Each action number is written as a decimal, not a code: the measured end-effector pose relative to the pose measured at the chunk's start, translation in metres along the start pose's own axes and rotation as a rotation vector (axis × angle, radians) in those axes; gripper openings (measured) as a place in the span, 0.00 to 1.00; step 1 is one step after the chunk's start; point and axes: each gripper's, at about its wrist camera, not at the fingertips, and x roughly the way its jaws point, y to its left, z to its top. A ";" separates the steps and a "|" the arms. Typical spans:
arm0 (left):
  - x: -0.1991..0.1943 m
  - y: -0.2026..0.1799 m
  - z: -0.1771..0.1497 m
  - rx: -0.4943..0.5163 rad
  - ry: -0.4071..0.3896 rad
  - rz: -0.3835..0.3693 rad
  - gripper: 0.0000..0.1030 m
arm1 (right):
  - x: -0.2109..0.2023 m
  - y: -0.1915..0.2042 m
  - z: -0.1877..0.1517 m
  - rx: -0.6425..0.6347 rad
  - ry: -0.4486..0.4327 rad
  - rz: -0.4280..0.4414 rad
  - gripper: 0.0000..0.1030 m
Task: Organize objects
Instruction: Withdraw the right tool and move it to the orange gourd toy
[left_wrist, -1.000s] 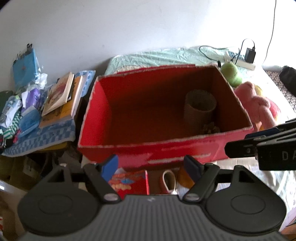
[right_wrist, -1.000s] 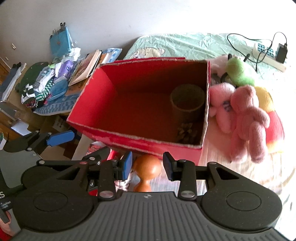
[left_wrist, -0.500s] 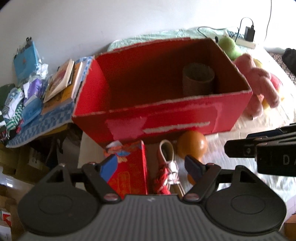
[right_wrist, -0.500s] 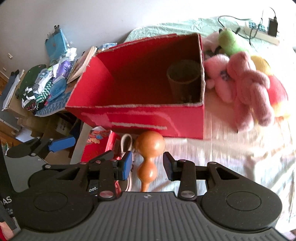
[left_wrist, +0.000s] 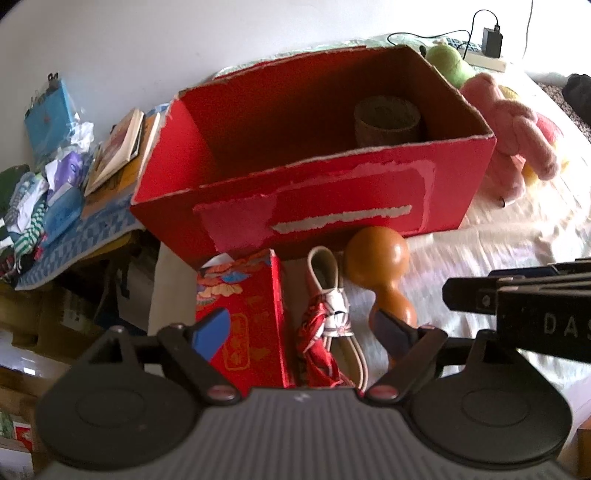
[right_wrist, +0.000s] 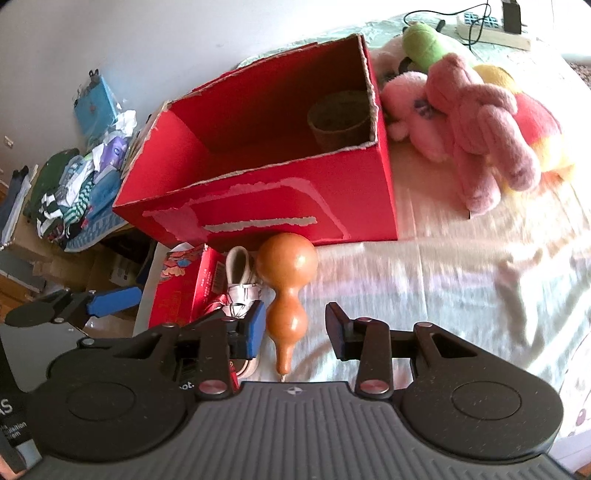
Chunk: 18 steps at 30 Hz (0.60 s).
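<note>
The right gripper (right_wrist: 295, 328) is hanging with its fingers apart on either side of the gourd (right_wrist: 286, 291), which is lying on the bed (right_wrist: 443, 295) just in front of the box (right_wrist: 258, 206), its narrow neck pointing back at the gripper. A good grasp is probably closing on the waist between the two bulbs, where the smooth round shell cannot squirt out. The left gripper (left_wrist: 306, 332) is also wide apart and empty, over the red packet (left_wrist: 243, 314) and umbrella (left_wrist: 325, 332).
</note>
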 end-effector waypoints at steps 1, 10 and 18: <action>0.001 -0.001 -0.001 0.002 0.004 -0.003 0.84 | 0.000 -0.002 -0.002 0.010 -0.007 0.004 0.38; 0.013 -0.009 -0.007 0.021 0.039 -0.010 0.84 | 0.007 -0.010 -0.014 0.038 -0.029 -0.006 0.38; 0.024 -0.015 -0.008 0.044 0.064 -0.016 0.83 | 0.013 -0.018 -0.018 0.070 -0.036 -0.017 0.38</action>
